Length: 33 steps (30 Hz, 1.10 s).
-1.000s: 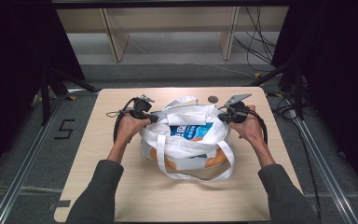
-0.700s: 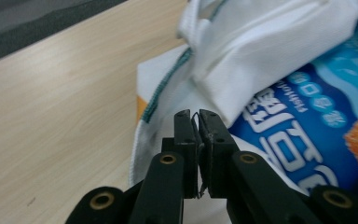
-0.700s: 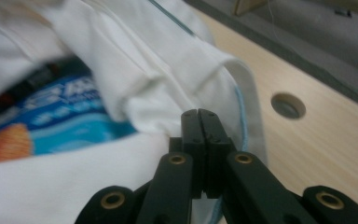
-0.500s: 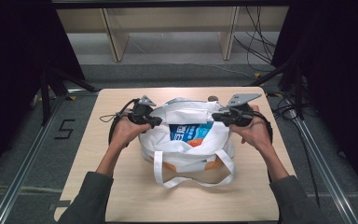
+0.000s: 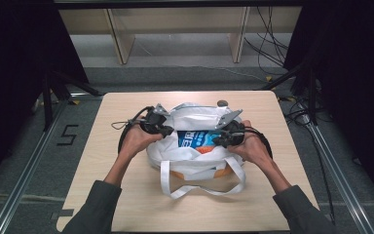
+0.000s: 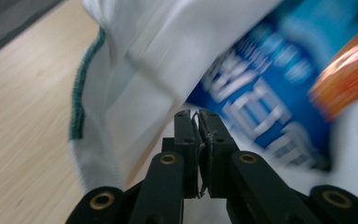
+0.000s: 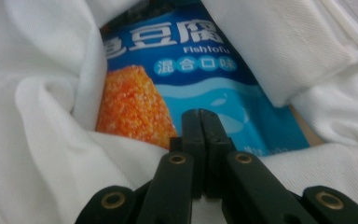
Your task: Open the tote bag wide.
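Together, two hand-held grippers worked at a white bag [image 5: 195,156] on a wooden table [image 5: 112,190].
Left gripper [image 6: 198,115] and right gripper [image 7: 200,113] had jaws pressed together; a blue snack packet [image 7: 205,79] lay inside.

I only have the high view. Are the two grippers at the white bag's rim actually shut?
Observer: The left gripper is shut in its own view. There's a thin pale sliver between its jaws, and I can't tell whether it's fabric.
Operator: Right one?
Observer: The right gripper is shut, with nothing visible between its jaws. Folds of the white bag lie on both sides of it.
Operator: What's the blue packet?
Observer: The blue packet reads "Fishtofu" and pictures an orange crumbed piece.
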Tool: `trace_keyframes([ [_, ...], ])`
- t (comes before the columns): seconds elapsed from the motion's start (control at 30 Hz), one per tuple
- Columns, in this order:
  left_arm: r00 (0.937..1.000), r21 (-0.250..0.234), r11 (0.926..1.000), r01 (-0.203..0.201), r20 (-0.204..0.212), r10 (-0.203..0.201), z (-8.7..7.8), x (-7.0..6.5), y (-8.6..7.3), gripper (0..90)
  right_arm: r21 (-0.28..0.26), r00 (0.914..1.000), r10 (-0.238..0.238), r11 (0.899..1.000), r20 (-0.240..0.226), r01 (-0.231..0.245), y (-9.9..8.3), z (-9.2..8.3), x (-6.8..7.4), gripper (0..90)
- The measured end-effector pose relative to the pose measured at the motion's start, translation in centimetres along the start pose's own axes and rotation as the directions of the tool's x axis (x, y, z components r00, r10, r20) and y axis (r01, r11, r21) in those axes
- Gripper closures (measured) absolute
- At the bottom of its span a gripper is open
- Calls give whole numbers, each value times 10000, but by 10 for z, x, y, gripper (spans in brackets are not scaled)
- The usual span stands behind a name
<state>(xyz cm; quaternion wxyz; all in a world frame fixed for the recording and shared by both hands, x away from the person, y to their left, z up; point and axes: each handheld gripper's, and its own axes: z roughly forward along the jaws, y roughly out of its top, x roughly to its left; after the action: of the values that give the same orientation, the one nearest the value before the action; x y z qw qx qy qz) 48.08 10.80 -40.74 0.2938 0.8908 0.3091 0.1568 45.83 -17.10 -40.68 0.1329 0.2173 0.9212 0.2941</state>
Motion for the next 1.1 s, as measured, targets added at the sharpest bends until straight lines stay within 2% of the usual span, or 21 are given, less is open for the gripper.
trace_keyframes([
  [0.03,9998,399,9991,-153,-133,159,6,3,-3,874,261,9998,-79,9996,199,74,0,-4,2,900],
  [0.07,9998,329,9993,152,-113,-148,10,7,-6,874,261,9998,-79,9996,199,74,0,-4,2,900],
  [0.1,9995,257,9991,324,-31,-323,10,12,-7,883,504,9997,23,9987,238,-35,-2,-6,3,900],
  [0.13,9984,182,9983,549,-119,-547,10,17,-9,889,828,9985,-403,9959,384,370,-4,-7,0,900],
  [0.17,9975,298,9977,602,-387,-590,10,21,-10,893,1116,9986,-308,9934,441,257,-9,-8,-2,900],
  [0.23,9969,325,9967,747,-261,-739,9,28,-13,894,1236,9997,234,9920,83,-243,-25,-6,-8,900],
  [0.27,9961,264,9959,866,-194,-861,9,28,-15,893,1254,9995,299,9916,70,-306,-30,-7,-10,900],
  [0.37,9974,244,9973,686,-236,-680,7,24,-12,893,553,9973,733,9958,-89,-728,-42,-11,-10,900],
  [0.4,9974,145,9974,701,-161,-699,6,21,-11,878,263,9985,541,9982,81,-543,-39,-13,-7,900],
  [0.43,9978,-13,9978,668,-44,-668,3,18,-8,878,263,9985,541,9982,81,-543,-39,-13,-7,900],
  [0.47,9985,-124,9985,537,-39,-538,-1,14,-6,868,-381,9978,650,9971,-125,-654,-34,-18,-5,900],
  [0.5,9994,-168,9992,354,-7,-354,-5,10,-3,868,-381,9978,650,9971,-125,-654,-34,-18,-5,900],
  [0.53,9995,-237,9992,310,122,-308,-8,6,1,864,-663,9992,370,9971,-164,-380,-31,-21,-4,900],
  [0.57,9997,-347,9993,159,192,-152,-10,2,4,862,-779,9982,488,9956,-360,-515,-28,-23,0,900],
  [0.6,9997,-406,9991,81,250,-71,-10,-3,6,860,-1087,9978,207,9937,-623,-274,-22,-24,8,897],
  [0.63,9993,-388,9991,-146,334,159,-10,-7,9,860,-1087,9978,207,9937,-623,-274,-22,-24,8,897],
  [0.77,9978,-388,9986,-368,544,389,-6,-17,9,855,-972,9971,-124,9952,-745,51,-16,-24,21,899],
  [0.8,9982,-376,9990,-258,539,278,-6,-16,7,855,-987,9965,-274,9949,-789,195,-17,-22,23,900],
  [0.93,9965,-765,9961,444,742,-387,-8,-7,-2,861,-814,9929,-298,9965,-1154,205,-24,-21,28,900],
  [0.97,9957,-973,9934,613,754,-541,-9,-6,-4,862,-838,9932,-192,9964,-1146,96,-26,-21,29,900],
  [1.1,9941,-1411,9862,870,771,-767,-12,-4,-7,862,-800,9942,-373,9964,-1007,293,-25,-21,33,900],
])
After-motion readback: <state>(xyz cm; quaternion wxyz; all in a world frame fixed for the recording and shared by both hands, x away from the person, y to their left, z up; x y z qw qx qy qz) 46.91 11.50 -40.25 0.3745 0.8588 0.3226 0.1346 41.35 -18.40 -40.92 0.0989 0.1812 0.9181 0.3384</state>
